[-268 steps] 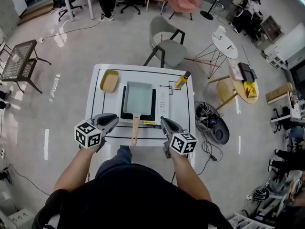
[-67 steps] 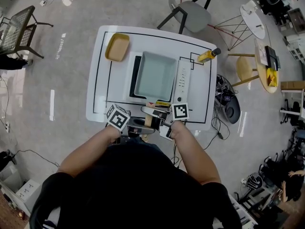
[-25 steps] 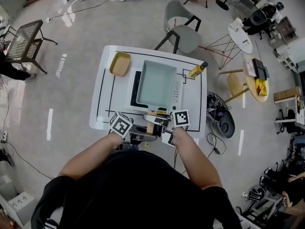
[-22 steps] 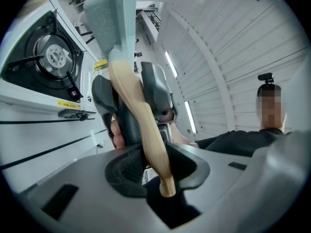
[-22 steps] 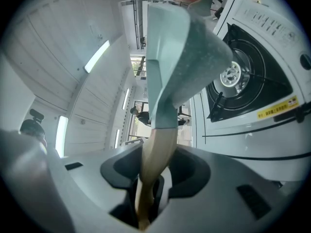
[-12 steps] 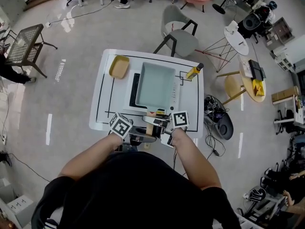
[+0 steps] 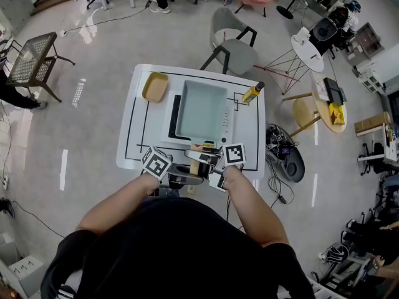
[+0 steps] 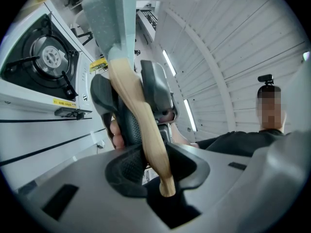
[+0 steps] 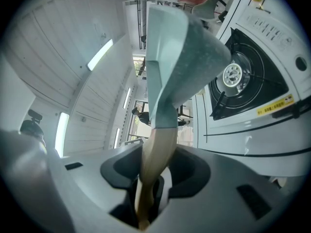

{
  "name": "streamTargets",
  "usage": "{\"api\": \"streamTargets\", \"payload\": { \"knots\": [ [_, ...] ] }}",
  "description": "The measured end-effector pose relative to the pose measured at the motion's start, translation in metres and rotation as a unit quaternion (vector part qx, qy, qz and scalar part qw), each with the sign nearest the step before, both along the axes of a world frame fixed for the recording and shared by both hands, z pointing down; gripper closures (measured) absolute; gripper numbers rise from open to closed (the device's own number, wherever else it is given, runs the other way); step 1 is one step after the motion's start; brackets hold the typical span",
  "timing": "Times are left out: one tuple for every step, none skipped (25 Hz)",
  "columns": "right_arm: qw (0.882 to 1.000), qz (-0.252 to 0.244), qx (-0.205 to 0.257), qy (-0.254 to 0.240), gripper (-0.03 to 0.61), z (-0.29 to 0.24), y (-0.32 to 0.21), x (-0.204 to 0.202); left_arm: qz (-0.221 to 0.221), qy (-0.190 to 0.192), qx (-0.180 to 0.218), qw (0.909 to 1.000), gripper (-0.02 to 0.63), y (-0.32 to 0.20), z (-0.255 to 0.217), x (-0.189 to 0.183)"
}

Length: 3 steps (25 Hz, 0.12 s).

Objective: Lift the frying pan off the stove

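Left gripper view gives you the closest lettering: a yellow sticker [image 8: 99, 64] on the front of the white tabletop gas stove [image 8: 29, 93], its print too small to read. The same sticker [image 9: 274, 106] shows in the right gripper view, equally illegible, and the rows of marks on the stove's control strip [image 7: 229, 122] cannot be read from the head view either.

The pale teal rectangular metal frying pan [image 7: 199, 111] has straight walls and a light wooden handle [image 8: 141, 115] that tapers toward you. You hold it raised over the stove, in the middle of the white table [image 7: 134, 117]. In both gripper views the black round burner [image 9: 233, 74] lies bare below the pan's underside [image 9: 180, 47].

Your left gripper [image 8: 146, 149] is clamped on the wooden handle near its end, and your right gripper [image 9: 153, 174] is clamped on it too, closer to the pan. Both sit at the table's near edge.

A flat yellow tray [image 7: 155, 86] lies at the far left corner, and a yellow bottle [image 7: 252, 93] lies near the far right corner.

From the head view the pan hides the burner, and your arms cover part of the near edge. The handle's tip disappears into each gripper's throat.
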State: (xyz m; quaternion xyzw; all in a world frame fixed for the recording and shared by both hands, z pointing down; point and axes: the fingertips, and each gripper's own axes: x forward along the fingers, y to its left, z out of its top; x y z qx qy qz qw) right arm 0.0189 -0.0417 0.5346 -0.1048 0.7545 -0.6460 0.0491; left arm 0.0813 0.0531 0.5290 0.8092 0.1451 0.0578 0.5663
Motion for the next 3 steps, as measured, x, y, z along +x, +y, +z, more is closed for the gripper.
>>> {"api": "streamTargets", "payload": {
  "knots": [
    [1.000,0.000,0.000,0.000,0.430,-0.0007,0.0003,-0.0011,0.001,0.001,-0.001,1.0000,0.489,0.0006,-0.0017,-0.0008],
    [1.000,0.000,0.000,0.000,0.430,-0.0013,0.0006,-0.0023,0.002,0.001,-0.001,1.0000,0.489,0.0011,-0.0032,-0.0016],
    [1.000,0.000,0.000,0.000,0.430,-0.0018,0.0010,-0.0033,0.002,0.001,-0.002,1.0000,0.488,0.0015,-0.0047,-0.0024]
  ]
}}
